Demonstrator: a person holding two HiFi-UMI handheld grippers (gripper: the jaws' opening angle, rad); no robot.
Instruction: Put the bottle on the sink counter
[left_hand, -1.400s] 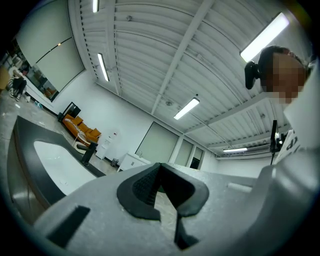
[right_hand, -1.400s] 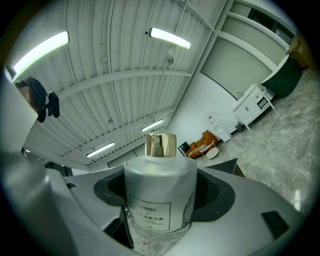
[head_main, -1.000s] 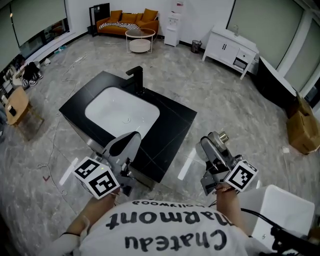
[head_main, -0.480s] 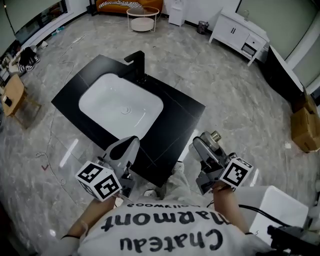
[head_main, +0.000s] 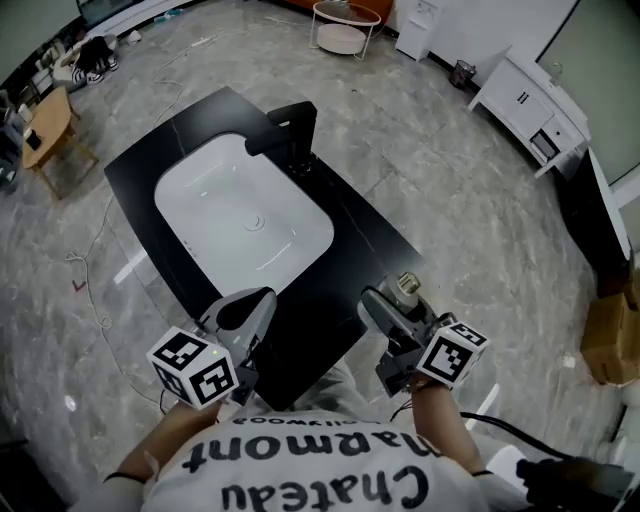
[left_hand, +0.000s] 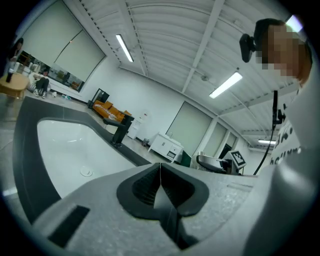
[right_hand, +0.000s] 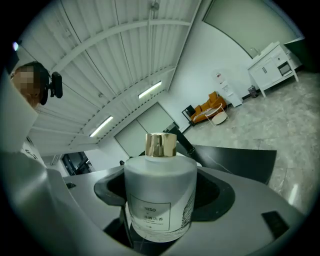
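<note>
Fingers (right_hand: 216, 192) of right gripper (head_main: 385, 310) clenched on frosted bottle (right_hand: 159, 200) — gold cap up, label toward camera. Left gripper (head_main: 248, 305) pinched together, nothing between. Bottle held by 4 o'clock edge of black sink counter (head_main: 345, 265). White basin (head_main: 240, 215) inset; black faucet (head_main: 290, 135) at basin's 1 o'clock. Grey marble floor (head_main: 470, 190) all round — white cabinet (head_main: 525, 95) at 2 o'clock, round table (head_main: 345, 25) at 12.

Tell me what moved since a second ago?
The person stepped closer to the sink counter, and the right tool carried the bottle from over the floor up to the counter's right edge. Nothing was grabbed or dropped: the right tool stays shut on the bottle, and the left tool stays shut and empty by the near edge.
</note>
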